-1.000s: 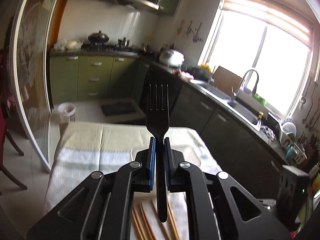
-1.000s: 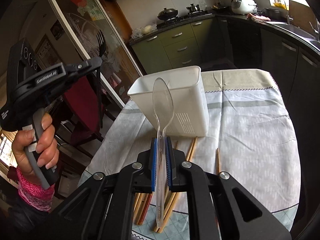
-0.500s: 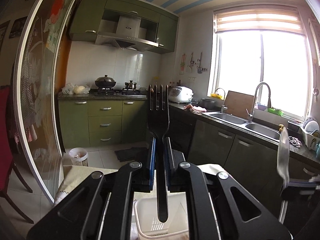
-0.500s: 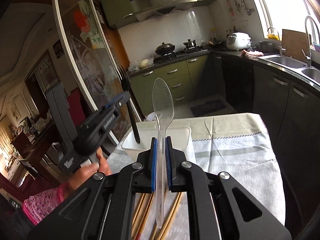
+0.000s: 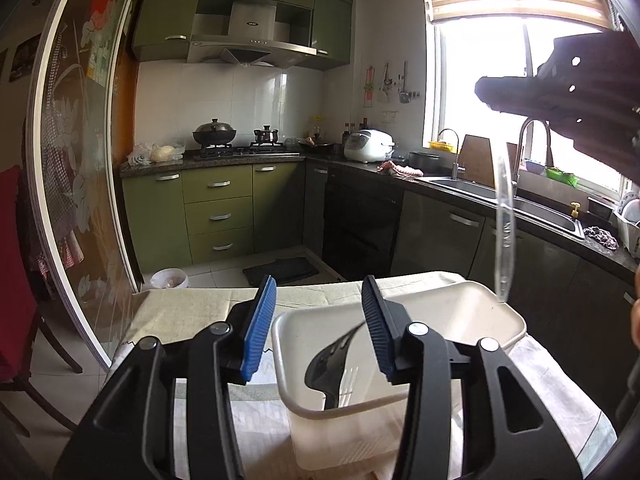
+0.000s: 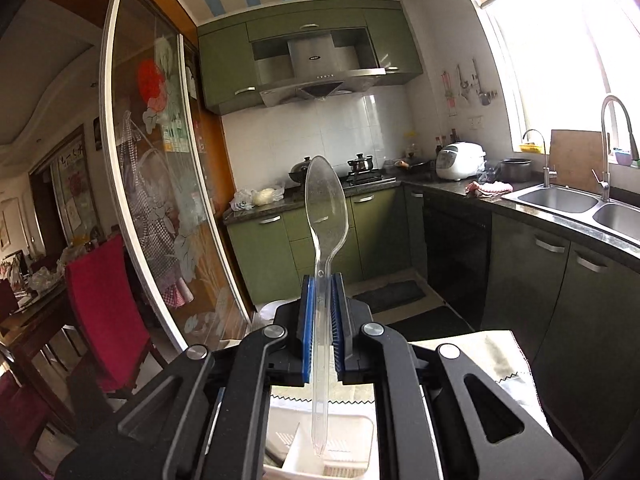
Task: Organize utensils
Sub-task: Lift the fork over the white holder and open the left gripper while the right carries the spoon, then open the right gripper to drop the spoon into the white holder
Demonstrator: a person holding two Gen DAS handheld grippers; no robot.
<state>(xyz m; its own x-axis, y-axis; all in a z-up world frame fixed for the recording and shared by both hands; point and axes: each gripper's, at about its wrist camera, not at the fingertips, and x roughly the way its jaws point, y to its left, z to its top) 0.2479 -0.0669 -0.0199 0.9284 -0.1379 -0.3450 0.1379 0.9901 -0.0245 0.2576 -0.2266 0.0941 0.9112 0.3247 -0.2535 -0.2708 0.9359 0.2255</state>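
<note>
White plastic bin (image 5: 472, 312) sits on the cloth-covered table (image 5: 192, 312), rectangular, slotted base. My left claw (image 5: 318, 320) hangs over it, blue pads spread, nothing held. Black fork (image 5: 330, 368) lies inside the bin (leaning on the wall). My right claw (image 6: 320, 316) is clamped on a clear plastic spoon (image 6: 325, 208), bowl up, handle tip over the bin.

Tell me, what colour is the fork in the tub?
Black. The fork shows best in the left wrist view, lying in the white tub.
</note>
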